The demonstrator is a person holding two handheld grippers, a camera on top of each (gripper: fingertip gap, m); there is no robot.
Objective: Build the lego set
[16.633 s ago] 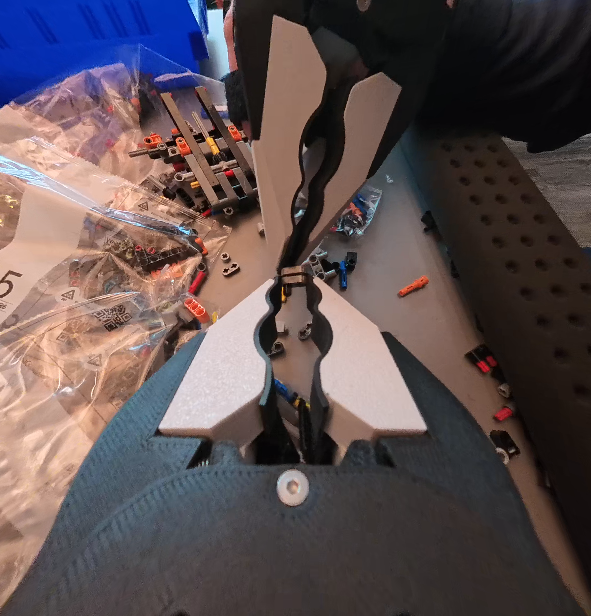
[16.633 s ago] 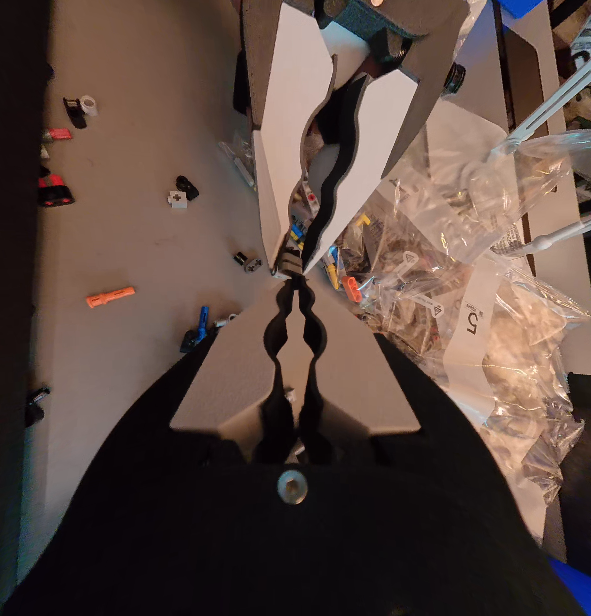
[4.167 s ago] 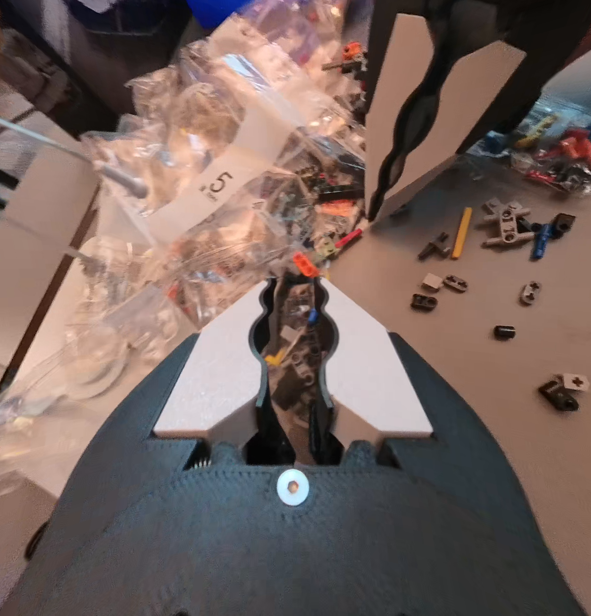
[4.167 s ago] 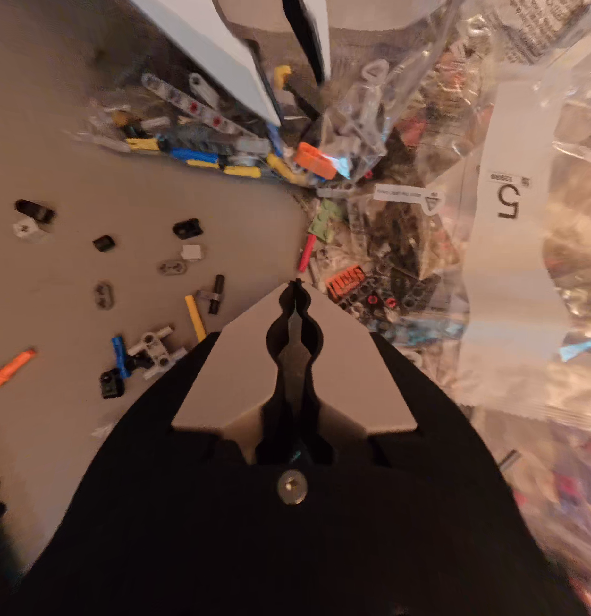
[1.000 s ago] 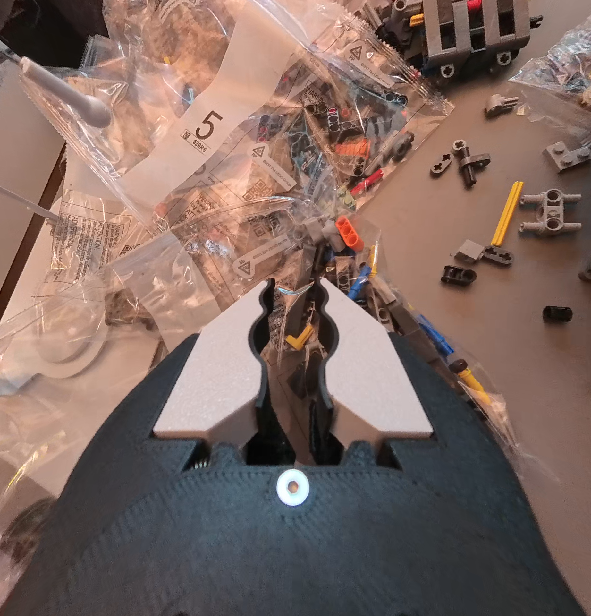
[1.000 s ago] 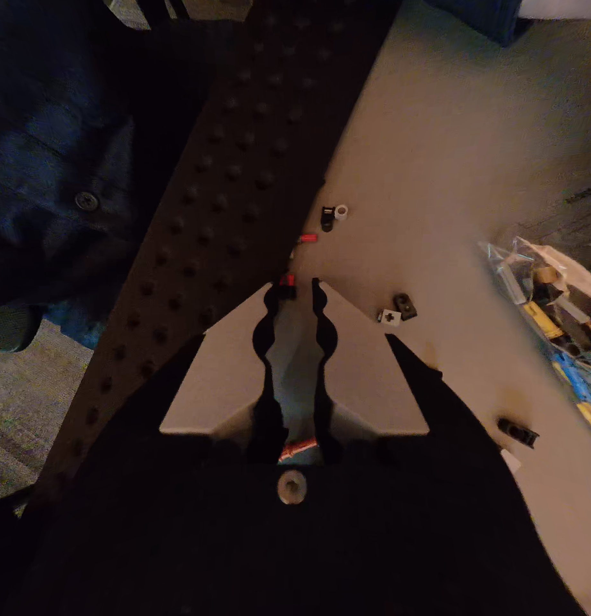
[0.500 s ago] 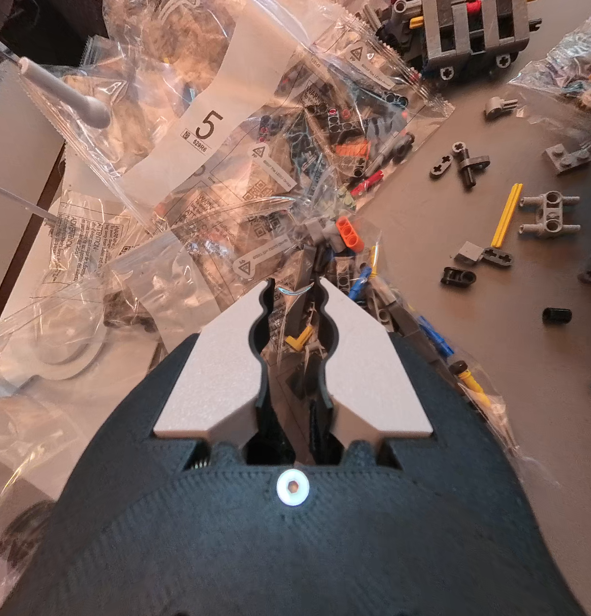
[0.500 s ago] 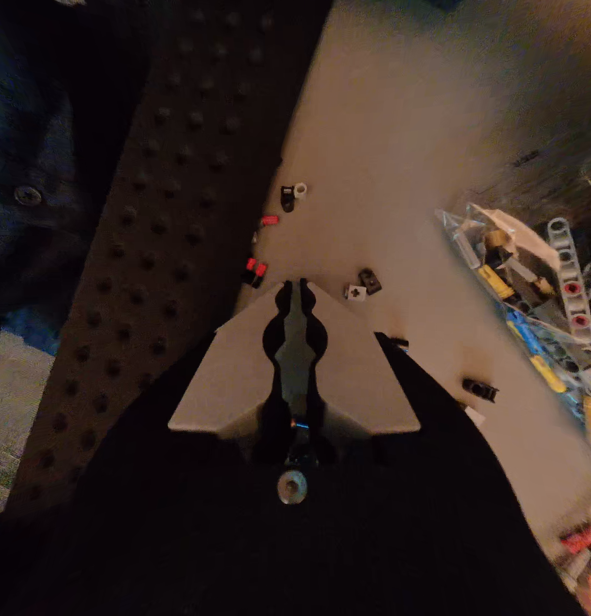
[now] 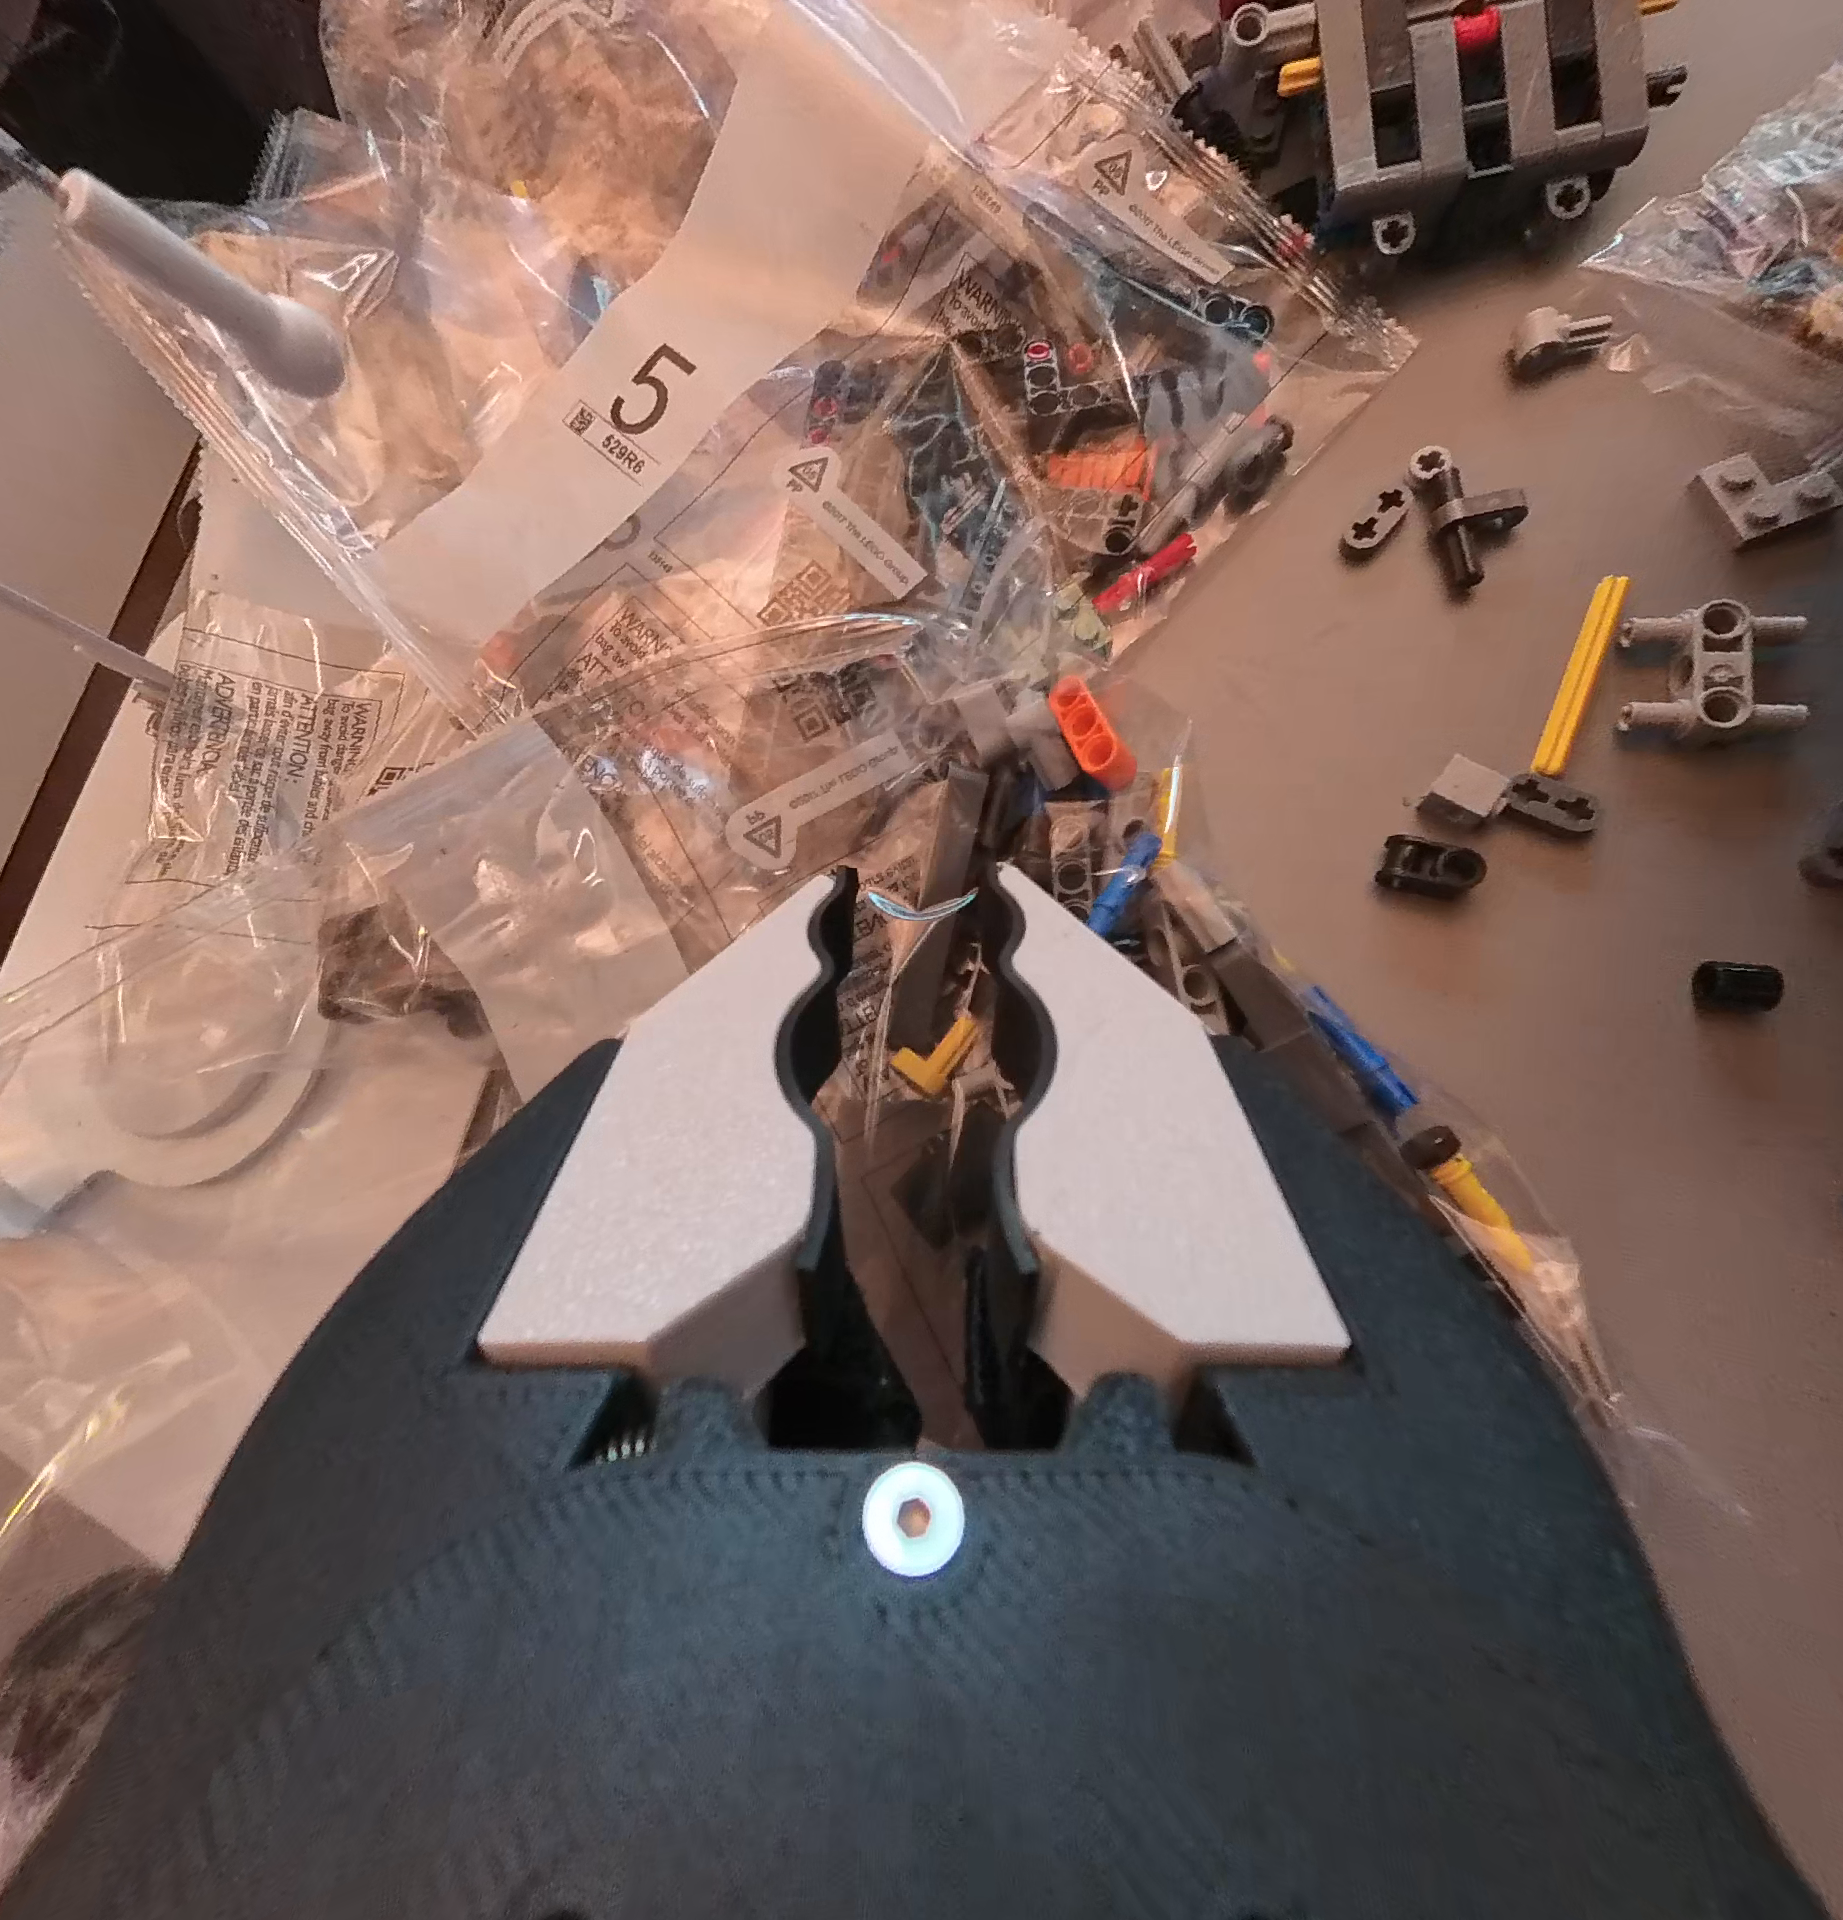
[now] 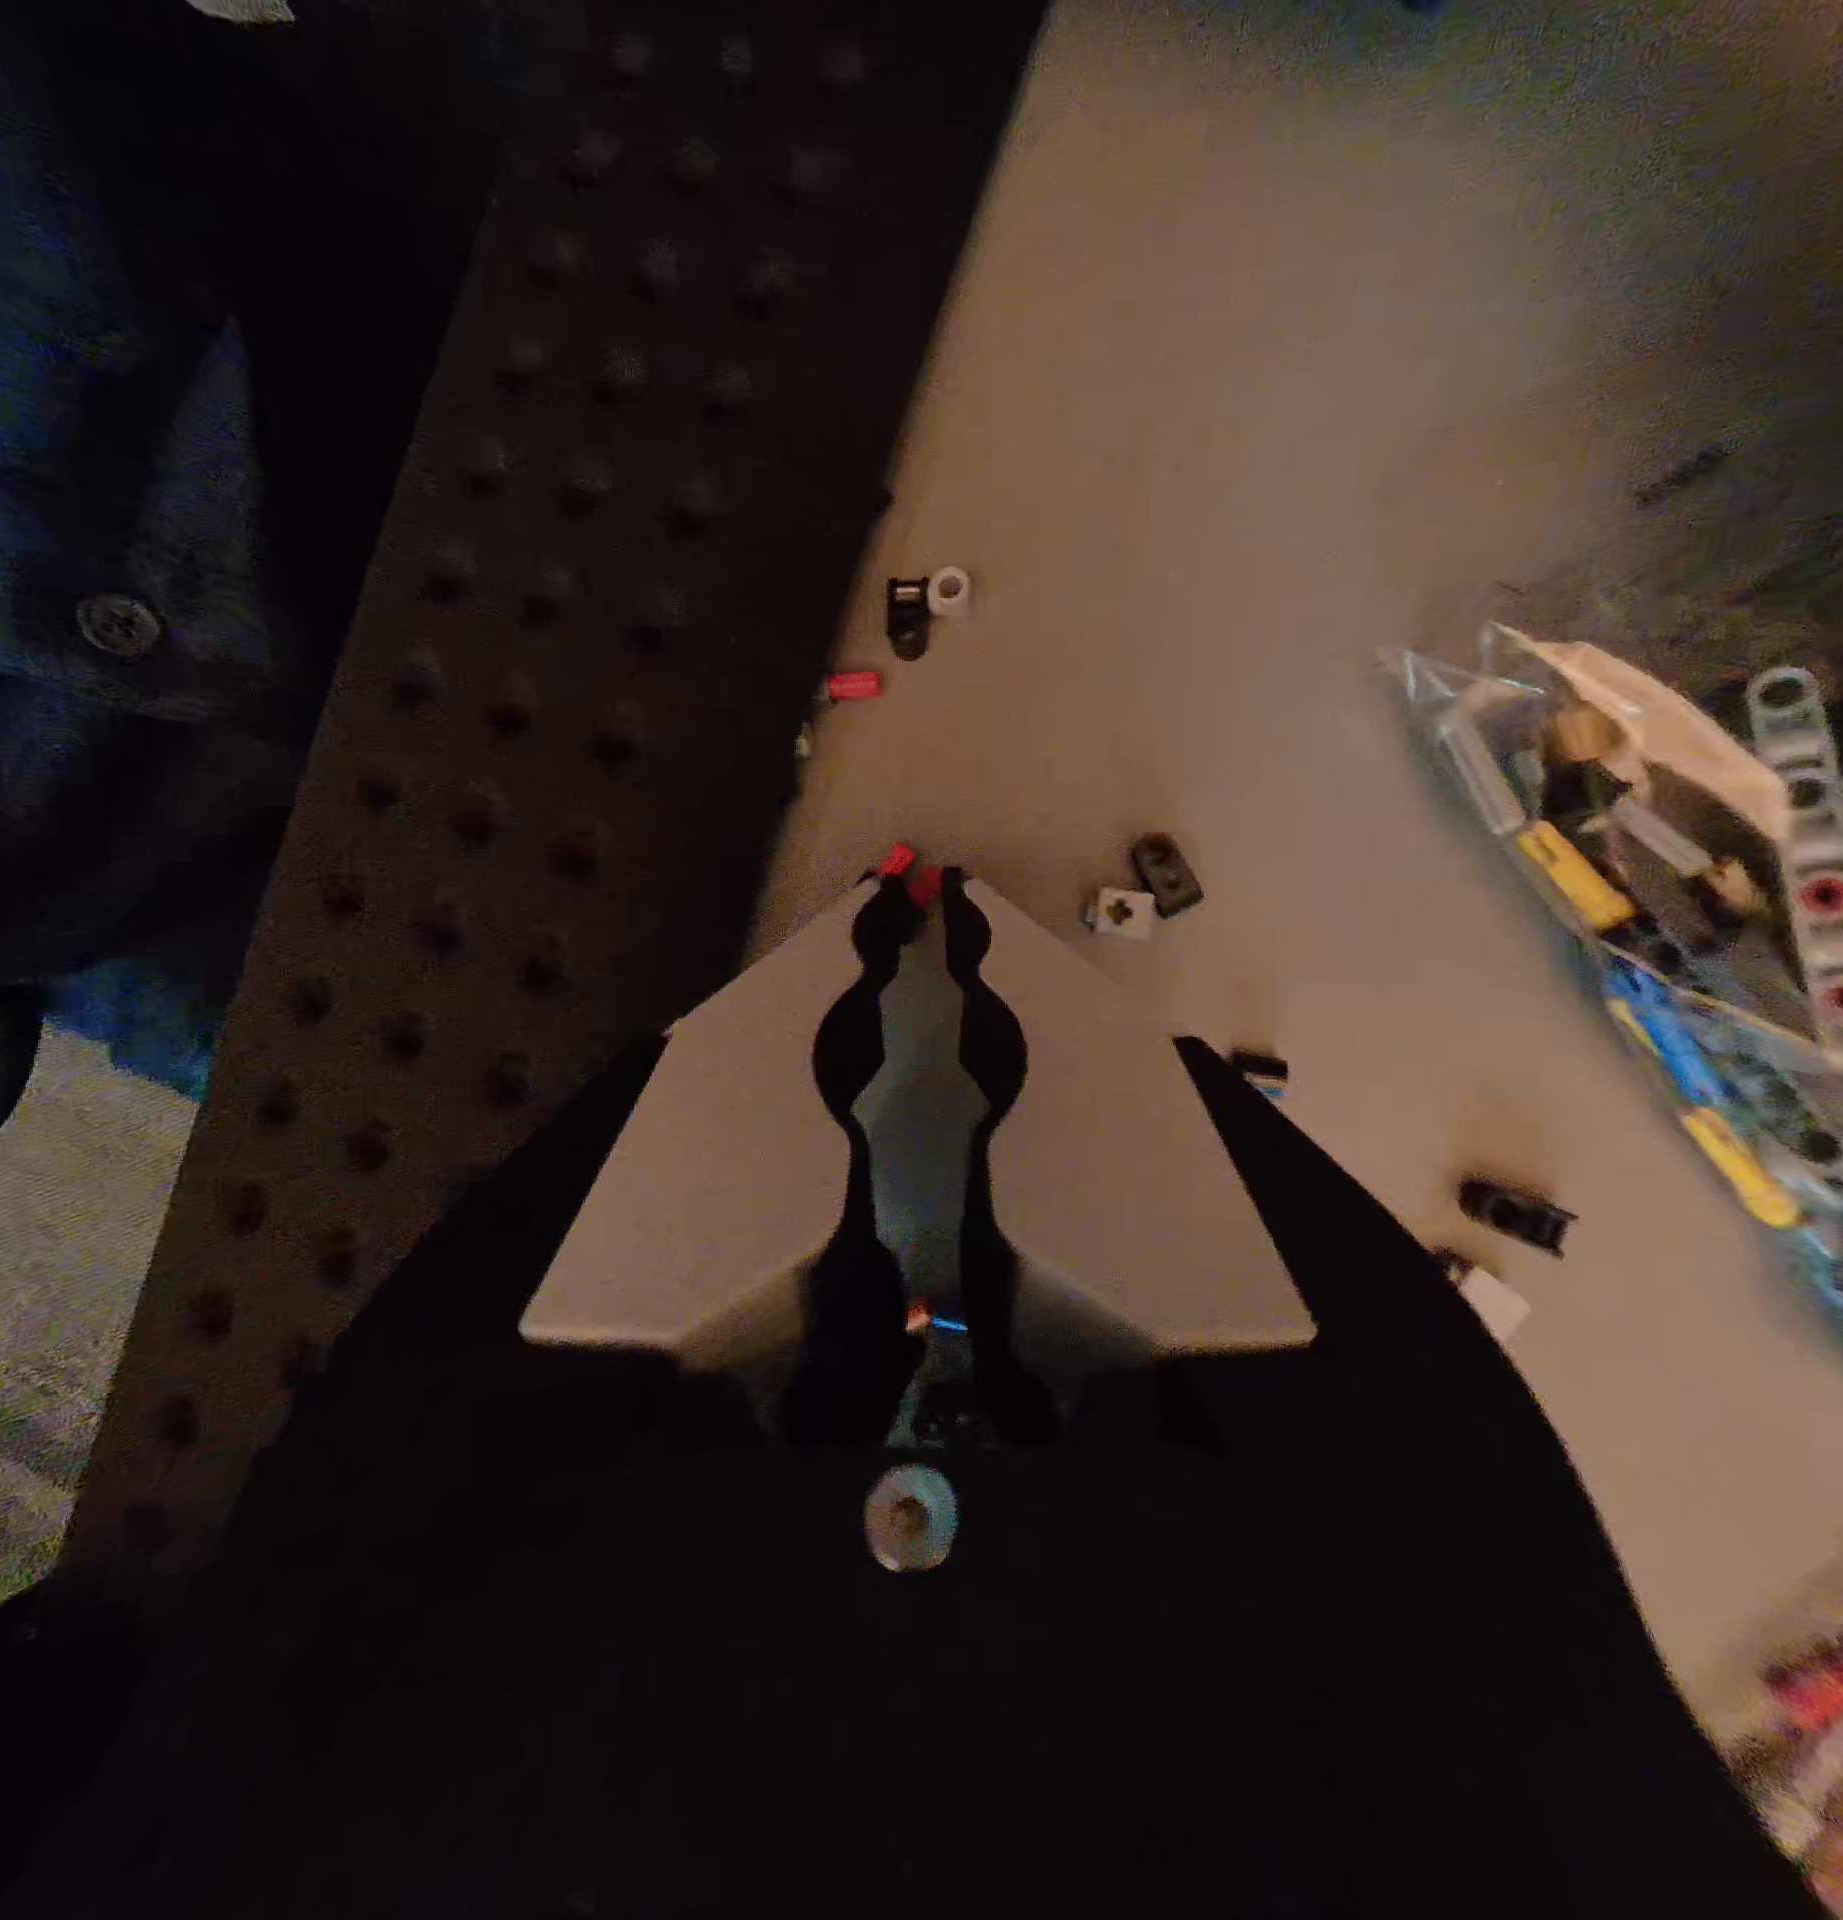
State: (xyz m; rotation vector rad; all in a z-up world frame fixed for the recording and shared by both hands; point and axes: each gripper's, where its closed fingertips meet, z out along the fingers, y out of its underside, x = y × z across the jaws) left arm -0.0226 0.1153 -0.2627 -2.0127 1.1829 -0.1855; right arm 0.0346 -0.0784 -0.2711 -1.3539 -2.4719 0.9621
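**Right gripper closes in on the red pins**

Closer now than half a second ago, the right gripper [image 10: 922, 883] has come down on the small black piece with two red pins [image 10: 912, 871] lying at the edge of the counter [image 10: 1208, 416], just beside the dark perforated strip [image 10: 543, 623]. Its jaws stand a little apart with the red ends showing right at the tips; whether they are touching the piece is hard to tell in the dim, blurred picture.

Off to the other side, the left gripper [image 9: 922, 904] has hardly stirred. It hovers over the open clear bag of loose parts [image 9: 1156, 935], jaws apart and holding nothing. The numbered bag [image 9: 688, 416] lies beyond it, and the half-built grey frame [image 9: 1468, 114] sits at the far edge, well apart from both grippers.

To my eye the risk is at the tips: the piece is tiny and sits hard against the strip, so a slightly off-centre squeeze could flick it away or push it into the strip's holes. A loose pinch on the round pins might also let it twist.
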